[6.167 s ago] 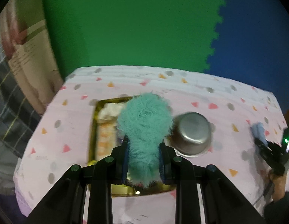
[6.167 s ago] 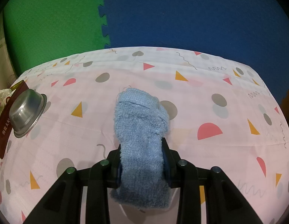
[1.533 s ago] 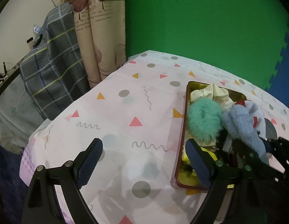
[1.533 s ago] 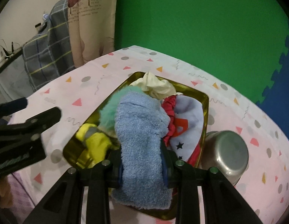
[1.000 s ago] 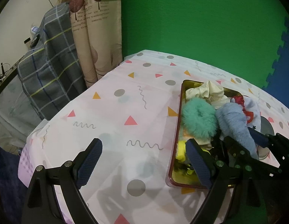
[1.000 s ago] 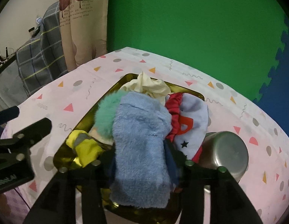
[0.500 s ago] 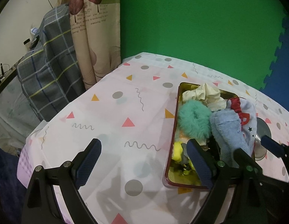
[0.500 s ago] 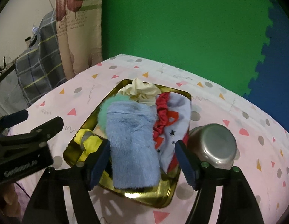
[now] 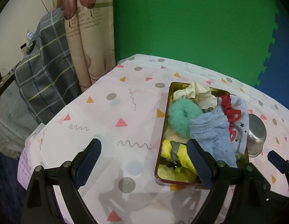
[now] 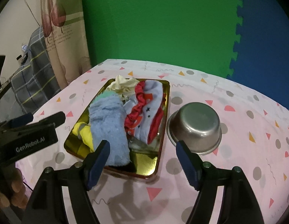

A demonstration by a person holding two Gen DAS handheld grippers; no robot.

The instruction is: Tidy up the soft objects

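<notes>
Several soft pieces lie heaped in the shallow gold metal tray (image 10: 144,165), so parts of each are covered. The fluffy light-blue towel sock (image 10: 109,128) lies on top at the near left of the tray and hides most of the teal fuzzy ball (image 9: 182,117) in the right wrist view. A yellow cloth with a grey band (image 9: 175,154) is half buried under it, and the cream crumpled cloth (image 9: 196,92) sits at the far end beside the pale-blue garment with red ruffled trim (image 10: 146,108).

The right hand-held gripper (image 10: 142,157) is released and its jaws are opening, standing either side of the tray's near end with nothing pressed between them; the sock rests free in the tray. The left hand-held gripper (image 9: 144,165) is spread wide and empty over the bare cloth; its right finger overlaps the tray's near corner. Fingers of a hand (image 10: 13,194) show at the frame edge, cut off.

The counter (image 9: 107,115) wears a pink cloth with triangles, dots and squiggles. An upturned steel bowl (image 10: 197,126) stands just right of the tray. Behind are green foam wall mats (image 10: 159,22), blue foam mats (image 10: 264,43), a beige printed curtain (image 9: 88,37) and grey plaid fabric (image 9: 45,71).
</notes>
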